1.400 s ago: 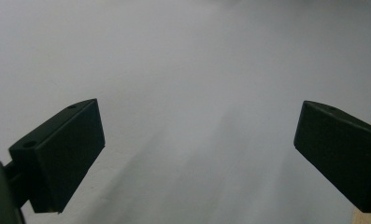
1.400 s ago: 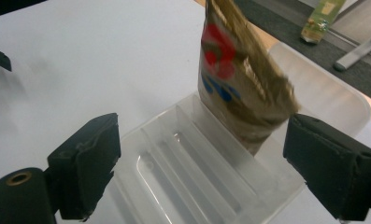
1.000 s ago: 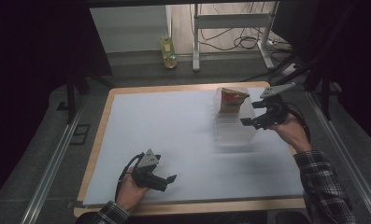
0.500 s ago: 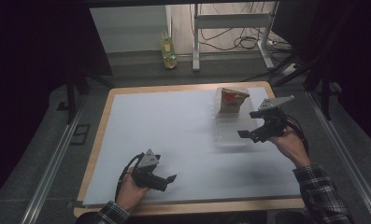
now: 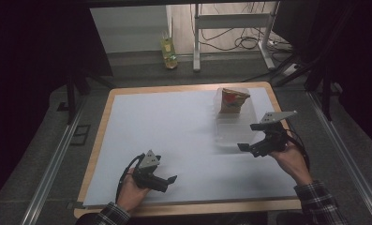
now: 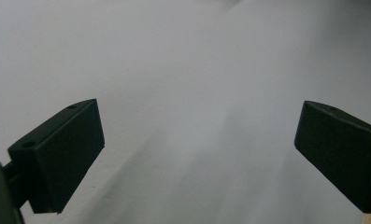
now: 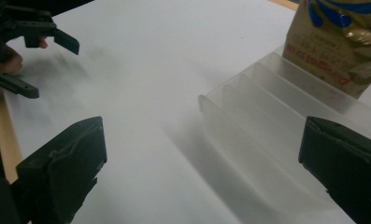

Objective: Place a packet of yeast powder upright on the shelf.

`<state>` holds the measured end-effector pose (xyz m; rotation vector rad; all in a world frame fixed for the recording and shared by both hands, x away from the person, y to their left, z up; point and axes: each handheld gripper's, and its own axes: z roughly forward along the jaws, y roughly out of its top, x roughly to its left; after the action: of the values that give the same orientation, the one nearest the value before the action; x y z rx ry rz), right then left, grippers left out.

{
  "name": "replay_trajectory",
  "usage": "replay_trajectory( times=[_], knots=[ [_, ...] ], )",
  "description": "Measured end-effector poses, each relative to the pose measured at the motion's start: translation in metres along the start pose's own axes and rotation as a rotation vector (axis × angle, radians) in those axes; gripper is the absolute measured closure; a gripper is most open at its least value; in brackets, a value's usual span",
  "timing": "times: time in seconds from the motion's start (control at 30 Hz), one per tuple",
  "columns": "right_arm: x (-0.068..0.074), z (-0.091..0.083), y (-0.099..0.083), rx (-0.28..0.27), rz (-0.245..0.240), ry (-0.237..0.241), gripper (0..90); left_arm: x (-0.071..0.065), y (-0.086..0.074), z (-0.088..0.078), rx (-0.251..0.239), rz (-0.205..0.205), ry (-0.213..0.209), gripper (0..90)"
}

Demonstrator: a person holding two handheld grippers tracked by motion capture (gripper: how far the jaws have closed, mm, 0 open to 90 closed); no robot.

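Over on the right with the right gripper [image 5: 248, 137], held in the right hand [image 5: 289, 157] just beside the near end of the clear divided tray [image 5: 233, 129]. Fingers [image 5: 243, 147] released, just been opening, spread wide with nothing between them. Not touching the tray, only close to its near corner.

Looking along that gripper in the right gripper view: two black pads low in the corners and, between and beyond them, bare white sheet [image 7: 141, 70] and the tray's clear walls and thin dividers. Empty compartments at the near end. Standing upright at the far end, a snack bag [image 5: 232, 100], brown and gold with red lettering and a splash of blue at the top. Hard to tell whether inside the last compartment or right against it.

Down at the near left with the left gripper [image 5: 167, 182], gripped by the left hand [image 5: 132, 190] and resting low on the sheet close to the wooden edge of the table [image 5: 99, 140]. Fingers [image 6: 61, 158] released here too, wide apart over plain white sheet, holding nothing. Well apart from the tray and the bag.

Past the far edge of the table, on the floor, a yellow bottle [image 5: 168, 49] beside some metal legs and loose cables.
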<state>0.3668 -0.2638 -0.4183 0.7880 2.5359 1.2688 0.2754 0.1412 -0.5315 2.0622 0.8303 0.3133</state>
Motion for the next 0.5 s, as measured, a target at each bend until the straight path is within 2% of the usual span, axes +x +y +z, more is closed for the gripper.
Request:
replay_trajectory(
  times=[0.07, 0.13, 0.5],
  knots=[
    [0.008, 0.000, -0.007, -0.013, 0.004, 0.003, 0.9, 0.000, 0.000, 0.000, 0.003, -0.001, -0.001, 1.6],
    [0.010, 0.000, -0.009, -0.013, 0.001, 0.001, 0.9, 0.000, 0.001, -0.001, 0.001, -0.005, -0.006, 1.6],
    [0.036, 0.003, -0.032, 0.007, -0.032, -0.001, 0.9, 0.001, 0.001, -0.002, 0.003, -0.024, -0.025, 1.9]
  ],
)
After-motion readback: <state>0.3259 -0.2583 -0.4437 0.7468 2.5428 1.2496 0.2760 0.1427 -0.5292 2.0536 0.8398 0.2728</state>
